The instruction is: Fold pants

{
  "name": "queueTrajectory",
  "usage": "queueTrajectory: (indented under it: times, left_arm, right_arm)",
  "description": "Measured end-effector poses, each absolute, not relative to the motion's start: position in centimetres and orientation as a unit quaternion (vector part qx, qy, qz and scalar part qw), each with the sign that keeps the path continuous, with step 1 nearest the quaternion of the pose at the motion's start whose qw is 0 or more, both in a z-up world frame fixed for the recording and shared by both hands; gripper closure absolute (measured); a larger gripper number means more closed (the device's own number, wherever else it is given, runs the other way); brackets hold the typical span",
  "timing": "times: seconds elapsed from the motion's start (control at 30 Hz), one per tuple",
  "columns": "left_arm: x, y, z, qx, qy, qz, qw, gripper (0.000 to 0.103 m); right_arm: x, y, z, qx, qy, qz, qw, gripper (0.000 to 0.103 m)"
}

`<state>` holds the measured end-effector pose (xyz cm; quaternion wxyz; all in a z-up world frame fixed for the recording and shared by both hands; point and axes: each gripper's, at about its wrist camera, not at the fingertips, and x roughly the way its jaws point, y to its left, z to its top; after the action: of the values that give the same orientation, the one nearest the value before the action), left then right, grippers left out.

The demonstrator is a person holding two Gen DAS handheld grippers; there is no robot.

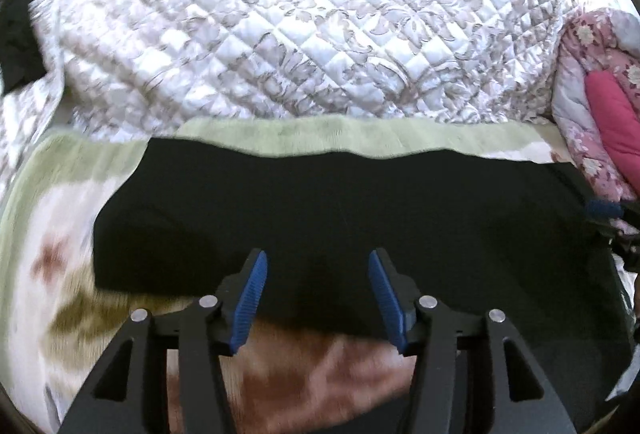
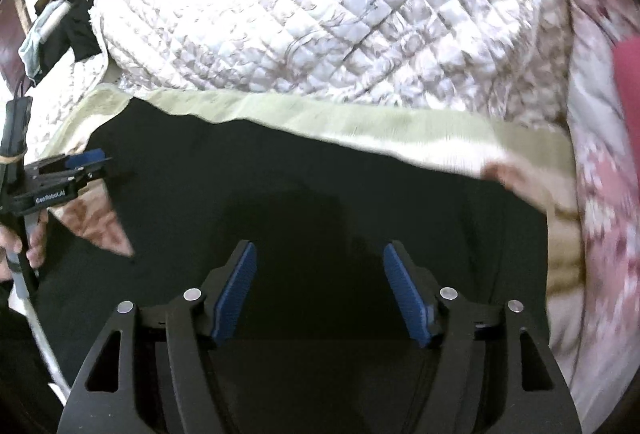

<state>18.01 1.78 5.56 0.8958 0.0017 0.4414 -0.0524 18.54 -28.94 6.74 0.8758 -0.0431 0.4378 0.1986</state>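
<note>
At the far left of the bed, the quilted white bedcover (image 1: pixel 280 14) is bunched up in a heap, and before it lies a pale green blanket (image 1: pixel 60 194) with brown flower shapes. On this blanket the black pants (image 1: pixel 320 202) are spread flat as a wide dark band, with a rather straight far edge along the green border. From their even, block-like outline I judge that at least one fold is already made, but the cloth is so dark that I cannot count the layers.

The left gripper (image 1: pixel 316 298) hovers above the near edge of the pants. Its blue pads (image 1: pixel 250 308) stand apart and nothing is between them; the cloth lies below, not pinched. In the right wrist view this same gripper shows at the left side, with a hand (image 2: pixel 24 246) around its handle.

More to the right, the right gripper (image 2: pixel 318 286) hangs over the middle of the pants, also with the jaws wide and empty. At the far right a pink flowered quilt (image 2: pixel 600 214) lies beside the blanket.

So both grippers are free of the cloth. The band looks long for a finished fold, so probably one more fold across its length is left, and then some smoothing.
</note>
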Motion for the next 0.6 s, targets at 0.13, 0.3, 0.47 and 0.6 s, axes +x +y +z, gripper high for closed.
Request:
queueTrajectory:
  times: [0.13,0.3,0.47,0.6]
  left_arm:
    - [21.5,1.3,4.6,0.015,0.441,-0.053,0.896,0.044]
    - [25.0,0.4,2.8,0.025,0.451,-0.052,0.891,0.044]
    - [26.9,-0.2,1.0,0.029,0.460,-0.052,0.886,0.041]
    - [27.1,-1.1,0.6,0.053,0.455,-0.051,0.888,0.047]
  right_arm:
    - [22.6,-29.0,5.9,-0.064,0.444,0.201,0.871,0.036]
    - [26.8,-28.5,3.7,-0.094,0.462,0.199,0.859,0.036]
    - [29.7,-27.9,1.1,-0.095,0.486,0.203,0.845,0.034]
    - [29.8,-27.7,0.9,-0.092,0.487,0.213,0.842,0.046]
